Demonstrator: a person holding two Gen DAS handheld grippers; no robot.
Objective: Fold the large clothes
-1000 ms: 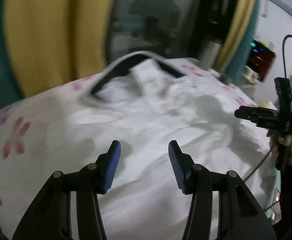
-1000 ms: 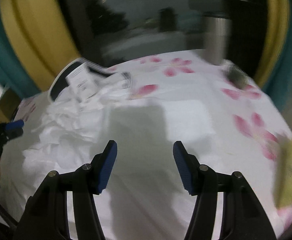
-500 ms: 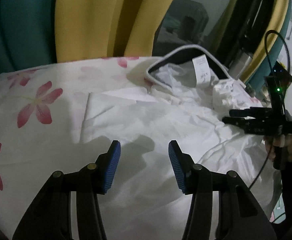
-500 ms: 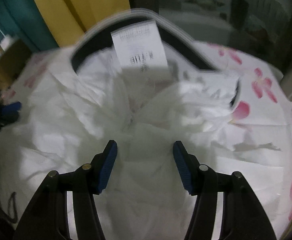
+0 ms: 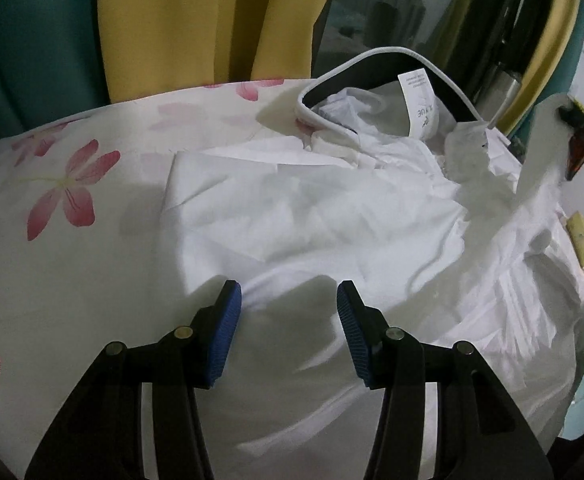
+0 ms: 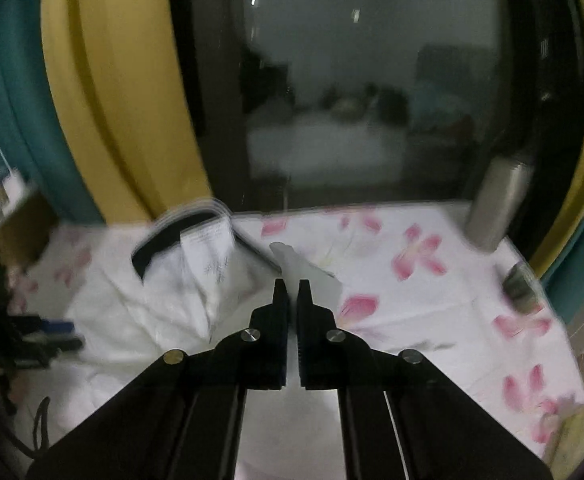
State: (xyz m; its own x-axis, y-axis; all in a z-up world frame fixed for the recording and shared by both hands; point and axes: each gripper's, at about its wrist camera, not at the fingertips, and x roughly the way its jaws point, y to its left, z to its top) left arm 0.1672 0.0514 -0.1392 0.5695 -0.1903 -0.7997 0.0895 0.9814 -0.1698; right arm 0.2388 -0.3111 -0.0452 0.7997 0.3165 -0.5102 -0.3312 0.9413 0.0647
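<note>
Left-wrist footage shows a white garment (image 5: 312,216) spread in creases over a flower-printed bedsheet (image 5: 64,184), its dark collar (image 5: 372,70) and care label (image 5: 418,104) lying on the far side, toward the yellow curtain (image 5: 196,20). The left hand-held gripper (image 5: 288,320) is held wide apart just above the garment's near hem, with nothing between its blue pads (image 5: 226,328). To the right of the collar, a flap of the white fabric is seen lifted off the bed, pinched by the right hand-held gripper (image 5: 580,124), which shows only as a dark blur at the frame's edge.

Right-wrist footage confirms the pinch: the right hand-held gripper (image 6: 292,292) is closed narrowly on a thin edge of white cloth (image 6: 308,276), raised clear of the bedsheet (image 6: 432,300), with the collar (image 6: 172,236) to its left and a metal flask (image 6: 496,204) standing well to the right.

Only a small bite of fabric appears to be held, so a slip is judged possible if the flap is pulled fast or dragged against the garment's weight. With the left hand-held gripper not yet engaged, the body of the garment could be pulled along and bunched instead of folding cleanly, and a wide sweep toward the flask could knock it over.
</note>
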